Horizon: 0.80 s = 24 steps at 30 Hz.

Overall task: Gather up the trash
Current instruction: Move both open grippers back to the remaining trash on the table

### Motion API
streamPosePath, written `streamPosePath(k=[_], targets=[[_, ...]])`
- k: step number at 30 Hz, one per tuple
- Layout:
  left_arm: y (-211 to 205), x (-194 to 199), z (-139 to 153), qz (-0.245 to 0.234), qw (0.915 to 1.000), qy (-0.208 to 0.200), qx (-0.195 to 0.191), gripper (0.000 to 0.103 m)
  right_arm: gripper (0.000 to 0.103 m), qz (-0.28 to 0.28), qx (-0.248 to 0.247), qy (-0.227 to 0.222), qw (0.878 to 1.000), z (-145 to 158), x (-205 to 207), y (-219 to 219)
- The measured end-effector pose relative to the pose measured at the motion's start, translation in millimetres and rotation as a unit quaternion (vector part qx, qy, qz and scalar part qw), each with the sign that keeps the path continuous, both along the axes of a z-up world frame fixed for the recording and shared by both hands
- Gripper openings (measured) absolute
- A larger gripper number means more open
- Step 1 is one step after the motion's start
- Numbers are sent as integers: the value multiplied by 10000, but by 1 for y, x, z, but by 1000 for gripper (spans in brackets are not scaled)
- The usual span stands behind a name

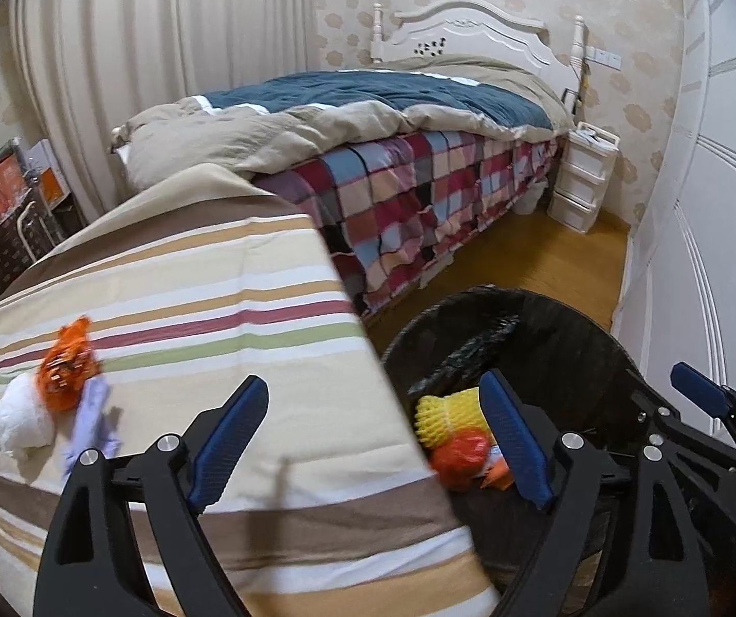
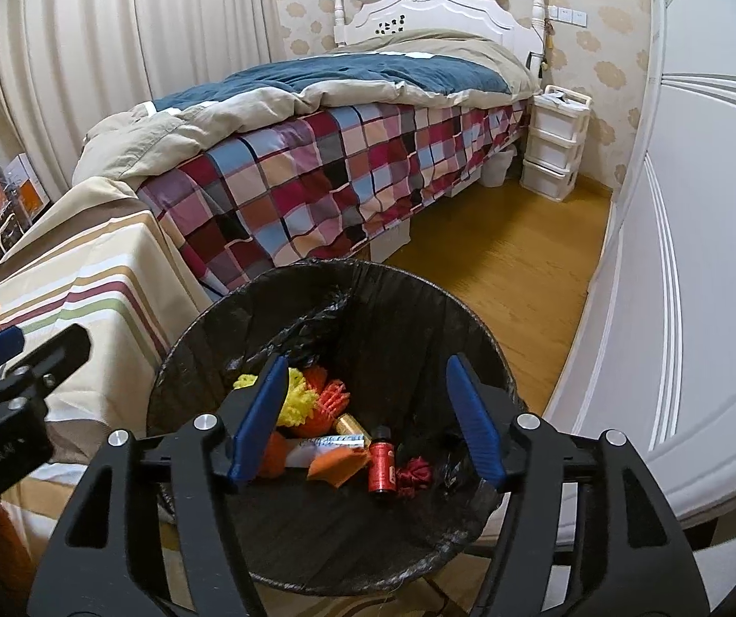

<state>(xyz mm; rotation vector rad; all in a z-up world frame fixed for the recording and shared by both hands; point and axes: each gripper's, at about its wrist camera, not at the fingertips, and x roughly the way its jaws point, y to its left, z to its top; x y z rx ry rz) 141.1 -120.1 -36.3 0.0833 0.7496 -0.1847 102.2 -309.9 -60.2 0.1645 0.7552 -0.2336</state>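
Left and right fingers at the bin. My right gripper [image 2: 365, 416] hangs over the black-lined bin [image 2: 476, 324], fingers spread wide and holding nothing; bottle, foam nets and wrappers already lie inside. My left gripper [image 1: 375, 442] is likewise wide open and empty, straddling the edge of the striped counter [image 1: 244, 277]. The remaining trash, an orange wrapper [image 1: 67, 365] touching a white wad [image 1: 21, 421] and a lilac scrap [image 1: 91, 419], lies at ten o'clock from my left fingers, clearly the nearer pair.
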Motion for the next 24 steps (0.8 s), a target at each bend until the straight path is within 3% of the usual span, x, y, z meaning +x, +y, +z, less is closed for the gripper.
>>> streamPosePath(k=[8,17,24], targets=[[56,-23,-3,462,9988,-32,142,84,66,365,188,-22,9992,8,-8,41],[136,-50,-13,1145,9931,205,128,84,73,1244,500,53,9910,16,-14,125],[192,-64,-17,1573,9868,310,233,84,74,1940,178,241,9806,11,-16,196]])
